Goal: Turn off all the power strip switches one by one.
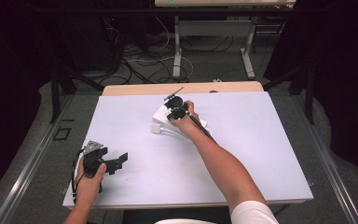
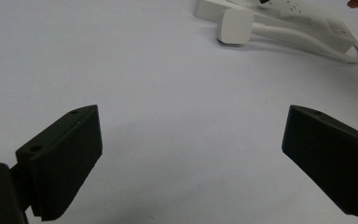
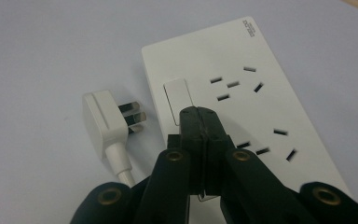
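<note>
**Inspector:** Where did the power strip (image 3: 242, 98) lie?

**Assistant:** Past the middle of the desk (image 1: 261, 154), toward its far edge, flat and sockets up. Its plug (image 3: 105, 119) lay loose just beside it on the side toward the desk's left edge, prongs pointing at the strip and not inserted.

**Inspector:** The right gripper (image 3: 199, 116)?

**Assistant:** Jaws pressed together with nothing between them. The tips were directly over the strip, at the lower end of its white rocker switch (image 3: 177, 100). Contact could not be confirmed from the right gripper view.

**Inspector:** The strip's long axis?

**Assistant:** In that view it ran up and away from the jaws, slanting to the right, so the tips pointed roughly along it.

**Inspector:** The left gripper (image 2: 191, 154)?

**Assistant:** Jaws spread wide, empty, held low near the front left corner, well apart from the strip.

**Inspector:** Judgement?

**Assistant:** The right hand (image 1: 184, 122) was far nearer. Any press on the switch would likely fall to it.
</note>
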`<state>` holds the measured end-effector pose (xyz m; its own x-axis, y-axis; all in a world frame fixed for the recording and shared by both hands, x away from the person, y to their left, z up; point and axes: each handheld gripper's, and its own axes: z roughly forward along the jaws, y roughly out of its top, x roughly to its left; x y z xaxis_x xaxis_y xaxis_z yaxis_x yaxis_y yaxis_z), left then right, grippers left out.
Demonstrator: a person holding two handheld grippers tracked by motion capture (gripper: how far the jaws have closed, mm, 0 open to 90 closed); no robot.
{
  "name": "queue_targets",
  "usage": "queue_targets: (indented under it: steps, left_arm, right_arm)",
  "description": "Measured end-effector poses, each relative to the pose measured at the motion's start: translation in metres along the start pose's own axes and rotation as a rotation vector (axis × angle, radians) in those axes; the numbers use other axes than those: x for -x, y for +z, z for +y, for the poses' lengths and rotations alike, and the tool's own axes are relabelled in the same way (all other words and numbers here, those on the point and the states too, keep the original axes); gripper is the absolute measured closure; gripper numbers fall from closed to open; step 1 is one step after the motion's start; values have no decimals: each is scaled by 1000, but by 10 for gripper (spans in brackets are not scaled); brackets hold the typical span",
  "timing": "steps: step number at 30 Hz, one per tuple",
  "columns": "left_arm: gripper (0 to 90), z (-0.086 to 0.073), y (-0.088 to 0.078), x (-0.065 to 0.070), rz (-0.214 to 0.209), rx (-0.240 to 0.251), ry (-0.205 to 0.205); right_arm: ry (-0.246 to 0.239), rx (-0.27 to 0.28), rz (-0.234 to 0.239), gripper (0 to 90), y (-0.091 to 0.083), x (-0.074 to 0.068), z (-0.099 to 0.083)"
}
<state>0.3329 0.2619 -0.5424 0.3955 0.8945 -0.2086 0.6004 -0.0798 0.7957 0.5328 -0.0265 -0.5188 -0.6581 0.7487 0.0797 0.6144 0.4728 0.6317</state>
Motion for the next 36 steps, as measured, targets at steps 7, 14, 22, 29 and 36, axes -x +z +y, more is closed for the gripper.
queue_targets:
  steps: [7,14,22,29,36]
  left_arm:
    - [50,0,0,-1,4,12,0]
    - [50,-1,-1,-2,7,14,-7]
    - [50,-1,-1,-1,4,16,-10]
    - [50,-1,-2,-3,4,18,-15]
    - [50,-1,-2,-3,-2,8,-14]
  right_arm:
    - [-7,15,5,900,0,-4,7]
    - [-4,19,4,900,3,-4,11]
    - [-10,20,8,900,9,-5,18]
    - [-9,27,6,900,18,-11,23]
    - [-5,18,6,900,23,-11,21]
